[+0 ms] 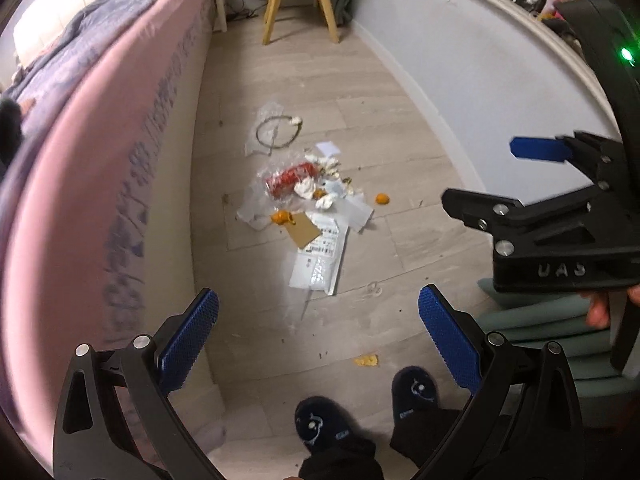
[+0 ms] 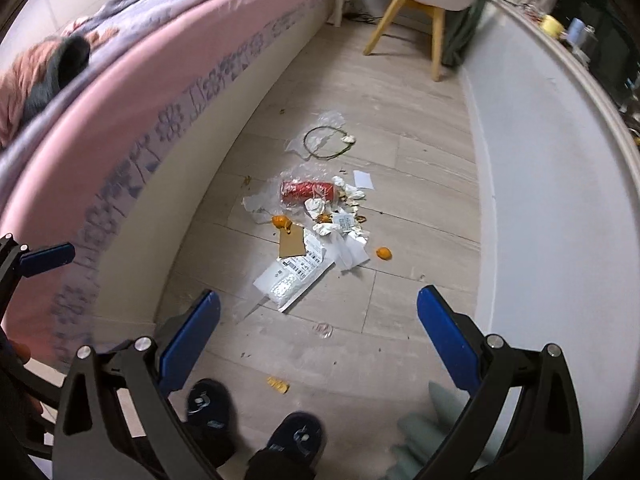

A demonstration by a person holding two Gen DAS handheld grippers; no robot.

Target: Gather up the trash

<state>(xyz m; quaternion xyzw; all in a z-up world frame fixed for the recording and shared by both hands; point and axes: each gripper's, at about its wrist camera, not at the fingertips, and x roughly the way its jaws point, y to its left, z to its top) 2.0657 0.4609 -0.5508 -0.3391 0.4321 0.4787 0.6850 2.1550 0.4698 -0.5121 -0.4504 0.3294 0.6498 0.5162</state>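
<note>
A pile of trash lies on the wooden floor ahead: a red can [image 1: 291, 178] [image 2: 307, 191] in clear plastic, crumpled tissues [image 1: 306, 187], a brown card [image 1: 305, 231] [image 2: 291, 242], a white mailer bag [image 1: 320, 262] [image 2: 292, 276], orange peel pieces [image 1: 382, 199] [image 2: 383, 253] and a wire ring on plastic [image 1: 276, 132] [image 2: 325, 143]. A yellow scrap [image 1: 366, 360] [image 2: 278, 385] lies nearer. My left gripper [image 1: 318, 340] is open and empty, held above the floor. My right gripper [image 2: 318, 340] is open and empty; it also shows at the right of the left wrist view [image 1: 532, 168].
A bed with a pink sheet [image 1: 100, 160] [image 2: 140, 92] runs along the left. A white wall [image 1: 460, 80] [image 2: 540, 160] runs along the right. A wooden-legged chair [image 1: 300, 0] [image 2: 420, 12] stands at the far end. The person's dark slippers [image 1: 320, 424] [image 2: 296, 436] are below the grippers.
</note>
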